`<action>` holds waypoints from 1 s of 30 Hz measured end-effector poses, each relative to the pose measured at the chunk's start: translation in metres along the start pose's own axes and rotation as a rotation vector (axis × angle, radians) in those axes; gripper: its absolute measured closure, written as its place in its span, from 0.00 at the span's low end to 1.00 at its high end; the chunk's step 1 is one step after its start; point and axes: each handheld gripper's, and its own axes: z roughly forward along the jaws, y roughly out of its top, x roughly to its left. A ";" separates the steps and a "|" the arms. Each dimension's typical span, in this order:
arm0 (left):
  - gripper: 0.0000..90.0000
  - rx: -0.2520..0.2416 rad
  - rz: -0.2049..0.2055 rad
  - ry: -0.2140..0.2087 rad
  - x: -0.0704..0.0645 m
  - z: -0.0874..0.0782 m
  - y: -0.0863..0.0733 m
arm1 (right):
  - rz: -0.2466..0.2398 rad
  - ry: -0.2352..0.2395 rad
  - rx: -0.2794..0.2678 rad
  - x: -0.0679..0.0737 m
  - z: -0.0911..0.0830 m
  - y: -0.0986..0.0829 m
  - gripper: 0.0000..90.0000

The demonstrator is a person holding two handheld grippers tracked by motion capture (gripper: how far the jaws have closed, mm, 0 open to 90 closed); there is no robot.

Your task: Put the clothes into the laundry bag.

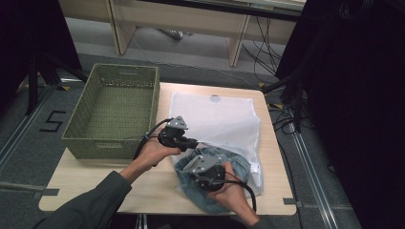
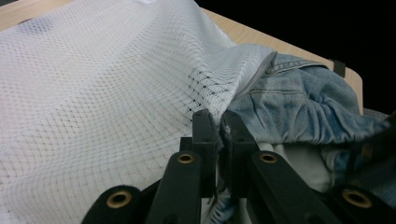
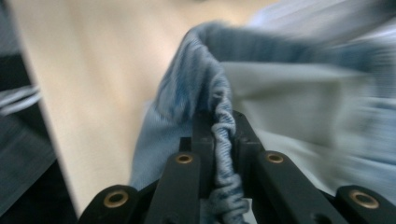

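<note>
- The denim garment point(image 1: 210, 188) is bunched at the table's point(image 1: 143, 186) near edge, partly tucked in the mouth of the white mesh laundry bag point(image 1: 224, 121).
- Its gathered edge is clenched by the right gripper point(image 3: 219, 135), apparently so it can be fed inside.
- The bag's rim is pinched by the left gripper point(image 2: 219, 133), likely to hold the opening apart.
- A green woven basket point(image 1: 114, 109) is set to the left.

one surface point(image 1: 162, 183). on it: one green basket point(image 1: 114, 109) at the far left corner, one white mesh bag point(image 1: 217, 121) just right of the basket, one denim garment point(image 1: 234, 164) at the bag's near edge. two grippers, left point(image 1: 193, 142) and right point(image 1: 206, 183), each with two fingers.
</note>
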 end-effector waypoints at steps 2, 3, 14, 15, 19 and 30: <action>0.94 -0.012 -0.024 -0.024 0.000 -0.001 0.001 | 0.001 -0.070 -0.049 -0.016 -0.017 0.001 0.93; 0.95 -0.016 -0.020 -0.012 -0.001 -0.002 0.001 | 0.011 -0.083 -0.052 -0.021 -0.022 0.000 0.93; 0.86 0.055 0.026 0.081 0.004 0.006 -0.006 | 0.187 -0.124 0.020 -0.067 -0.015 -0.026 0.93; 0.82 0.059 0.026 0.086 0.006 0.009 -0.007 | 0.182 -0.118 0.021 -0.066 -0.018 -0.025 0.93; 0.72 0.056 0.020 0.071 0.009 0.028 -0.002 | 0.175 -0.122 0.001 -0.062 -0.017 -0.024 0.93; 0.60 0.108 -0.032 0.038 0.037 0.056 -0.002 | 0.193 -0.092 0.006 -0.065 -0.016 -0.030 0.93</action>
